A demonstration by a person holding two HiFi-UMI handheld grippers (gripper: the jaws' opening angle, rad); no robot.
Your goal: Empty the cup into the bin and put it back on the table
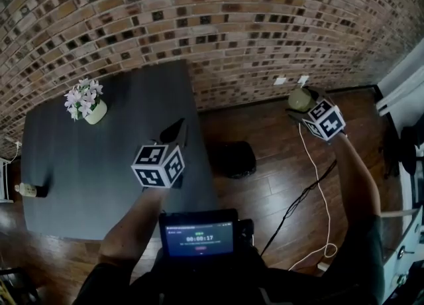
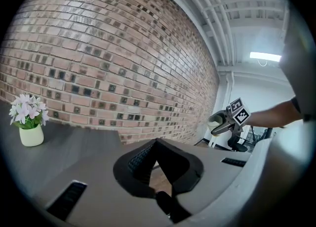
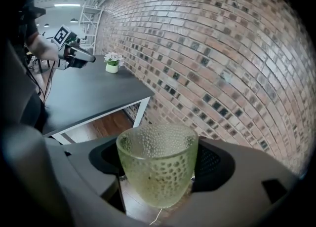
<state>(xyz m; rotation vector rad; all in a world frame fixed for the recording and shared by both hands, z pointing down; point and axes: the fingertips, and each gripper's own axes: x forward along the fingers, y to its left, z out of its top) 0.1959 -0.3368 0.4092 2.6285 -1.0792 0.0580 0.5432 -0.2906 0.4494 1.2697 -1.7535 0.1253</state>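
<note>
Before a brick wall (image 1: pixel 232 32), we see our right gripper (image 1: pixel 306 106) pinching a dimpled glass cup (image 3: pixel 158 167), left gripper (image 2: pixel 158 159) pressed together over the table (image 1: pixel 99 164).

Brick wall (image 1: pixel 232 25); wooden floor (image 1: pixel 265 134); dark grey table (image 1: pixel 86 164).

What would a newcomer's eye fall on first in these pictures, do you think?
A bumpy pale-green glass cup, gripped by the right tool above the wooden floor by the brick wall. Then the pale flowers in a pot at the far left corner of the dark table.
</note>
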